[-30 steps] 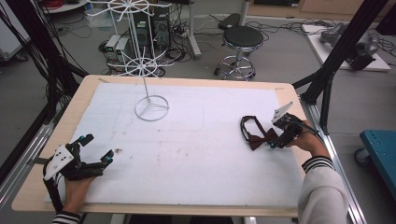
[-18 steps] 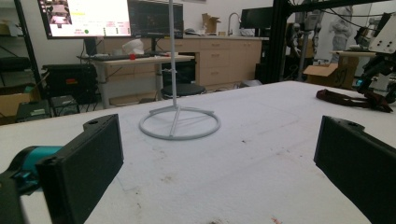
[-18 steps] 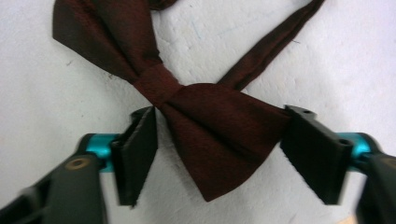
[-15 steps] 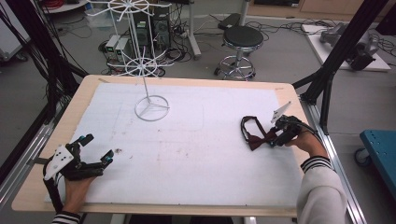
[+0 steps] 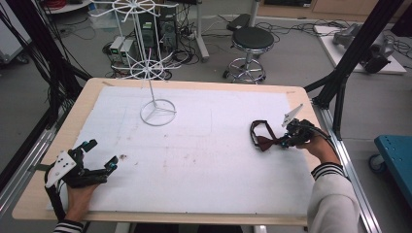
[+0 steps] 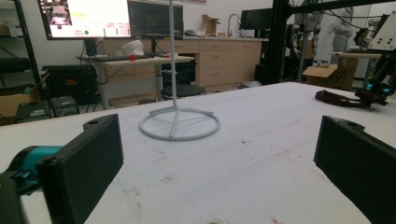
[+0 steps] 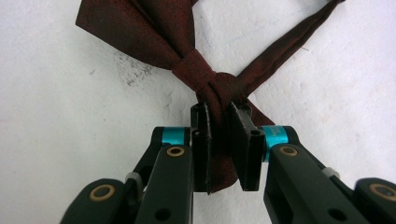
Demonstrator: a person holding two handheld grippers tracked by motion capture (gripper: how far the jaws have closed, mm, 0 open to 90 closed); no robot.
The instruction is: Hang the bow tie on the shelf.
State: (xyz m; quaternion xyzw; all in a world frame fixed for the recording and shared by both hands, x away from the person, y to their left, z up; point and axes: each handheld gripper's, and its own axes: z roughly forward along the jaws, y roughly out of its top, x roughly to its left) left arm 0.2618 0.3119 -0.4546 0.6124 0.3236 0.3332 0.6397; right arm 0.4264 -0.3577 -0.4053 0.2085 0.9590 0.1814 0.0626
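My right tool (image 7: 219, 140) is clamped beside the knot of the dark red fabric bow tie (image 5: 262, 138) lying at the counter's right, so I should lift slowly, my left tool (image 5: 99, 158) resting apart.

bow tie (image 7: 154, 37): dark red | wire stand (image 5: 158, 112): white | table cover (image 5: 204, 160): white

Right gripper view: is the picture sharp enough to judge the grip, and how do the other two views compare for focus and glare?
Right gripper view: even light, no glare; the right tool and the bow tie it pinches are sharp. Left gripper view: the near black jaws of the left tool are soft, the white wire stand crisp, the monitor washed out. High view: evenly lit, soft shadows, fine detail lacking.
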